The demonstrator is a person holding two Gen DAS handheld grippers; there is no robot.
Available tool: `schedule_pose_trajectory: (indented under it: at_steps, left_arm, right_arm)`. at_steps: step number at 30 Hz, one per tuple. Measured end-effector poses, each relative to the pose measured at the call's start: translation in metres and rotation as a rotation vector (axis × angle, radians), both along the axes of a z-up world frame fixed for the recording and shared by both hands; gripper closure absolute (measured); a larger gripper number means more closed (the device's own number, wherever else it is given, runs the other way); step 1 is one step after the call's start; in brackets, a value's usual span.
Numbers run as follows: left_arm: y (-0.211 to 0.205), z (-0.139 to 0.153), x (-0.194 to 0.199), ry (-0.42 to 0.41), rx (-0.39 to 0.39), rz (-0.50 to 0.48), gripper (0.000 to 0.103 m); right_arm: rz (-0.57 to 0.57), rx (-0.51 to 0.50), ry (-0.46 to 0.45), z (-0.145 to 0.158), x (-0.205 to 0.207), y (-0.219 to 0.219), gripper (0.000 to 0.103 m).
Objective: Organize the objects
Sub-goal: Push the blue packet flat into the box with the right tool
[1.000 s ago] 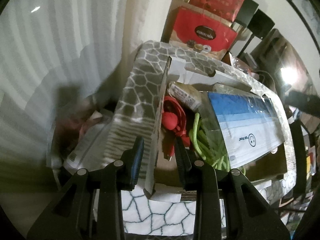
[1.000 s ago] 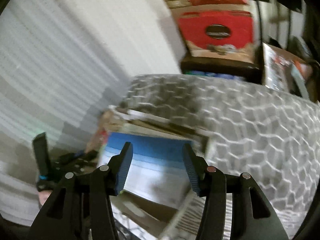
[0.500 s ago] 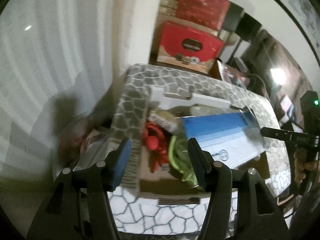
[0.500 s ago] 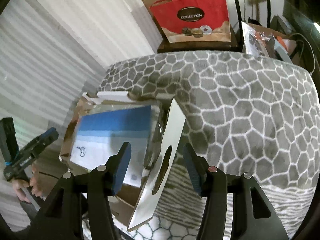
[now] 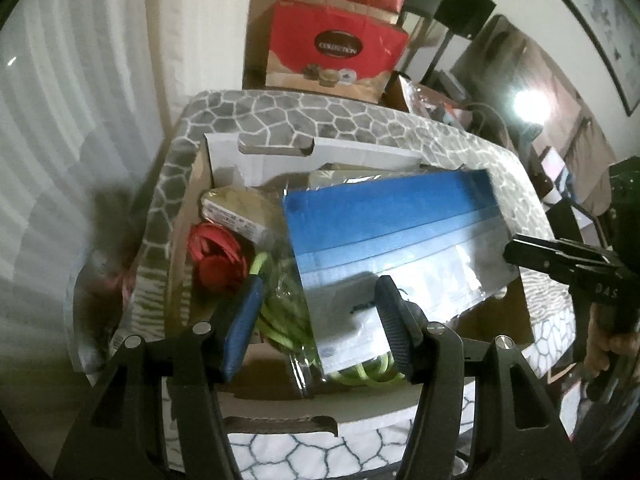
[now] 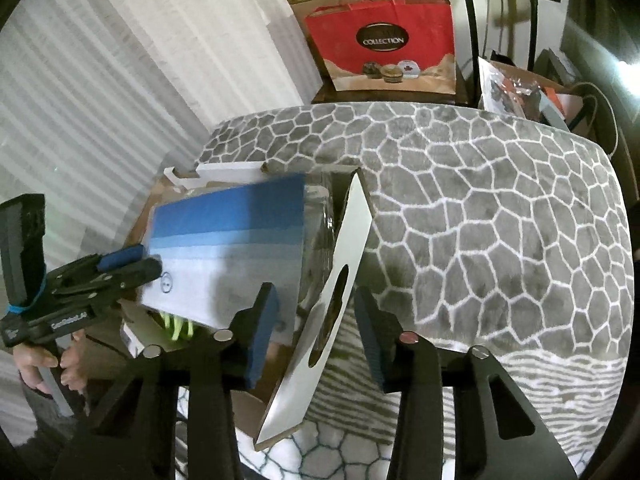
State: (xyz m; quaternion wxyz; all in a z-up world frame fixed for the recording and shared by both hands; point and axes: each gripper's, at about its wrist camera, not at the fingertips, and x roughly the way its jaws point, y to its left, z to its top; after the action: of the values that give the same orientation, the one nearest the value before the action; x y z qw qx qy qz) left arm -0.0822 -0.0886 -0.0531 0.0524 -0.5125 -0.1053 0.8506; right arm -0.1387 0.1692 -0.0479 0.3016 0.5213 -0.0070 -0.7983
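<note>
Open cardboard box (image 5: pixel 224 160) — crammed with a blue-white packet (image 5: pixel 396 236), red headphones (image 5: pixel 214 254), green cord (image 5: pixel 280 316).

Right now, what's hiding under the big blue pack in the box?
Green cord and a red thing poke out beside the blue pack. The rest underneath is covered.

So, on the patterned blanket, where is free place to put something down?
The blanket lies bare between the cardboard box's upright flap and the red gift bag. Inside the cardboard box it is crowded: a blue package, green cord and red headphones fill it.
</note>
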Motion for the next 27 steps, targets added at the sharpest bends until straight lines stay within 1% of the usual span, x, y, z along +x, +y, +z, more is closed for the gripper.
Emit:
schedule_pose_trajectory:
  at_steps: [3,5,6,11,13,16,18,22,25,27]
  left_arm:
    - [0.0,-0.002,0.001,-0.004,0.017,0.001,0.048]
    - [-0.001,-0.002,0.001,-0.005,0.029,0.0,0.048]
    - [-0.001,-0.002,0.002,-0.006,0.035,-0.001,0.048]
    - [-0.003,-0.005,0.004,-0.013,0.07,0.002,0.049]
    - [-0.004,-0.005,0.004,-0.011,0.081,0.008,0.054]
    - [-0.005,-0.005,0.003,-0.013,0.1,0.01,0.056]
    - [-0.004,-0.004,0.003,-0.01,0.103,0.007,0.06]
    - [-0.002,-0.001,0.003,0.001,0.097,0.006,0.062]
    - [-0.004,0.002,0.004,0.01,0.107,0.006,0.063]
    - [-0.006,0.005,0.006,0.022,0.095,0.011,0.063]
  right_arm:
    - [0.008,-0.006,0.003,0.0,0.003,-0.001,0.074]
    - [0.011,-0.008,0.006,0.0,0.005,-0.001,0.077]
    - [0.011,-0.008,0.009,0.0,0.007,-0.002,0.08]
    - [0.016,0.007,0.037,0.005,0.017,-0.005,0.083]
    - [0.015,0.01,0.047,0.007,0.021,-0.004,0.085]
    - [0.01,0.012,0.068,0.011,0.027,-0.004,0.088]
    - [0.007,0.023,0.093,0.015,0.034,-0.005,0.088]
    - [0.009,0.047,0.131,0.018,0.046,-0.012,0.088]
    - [0.029,0.04,0.133,0.017,0.053,-0.017,0.089]
    - [0.044,0.047,0.135,0.015,0.058,-0.024,0.089]
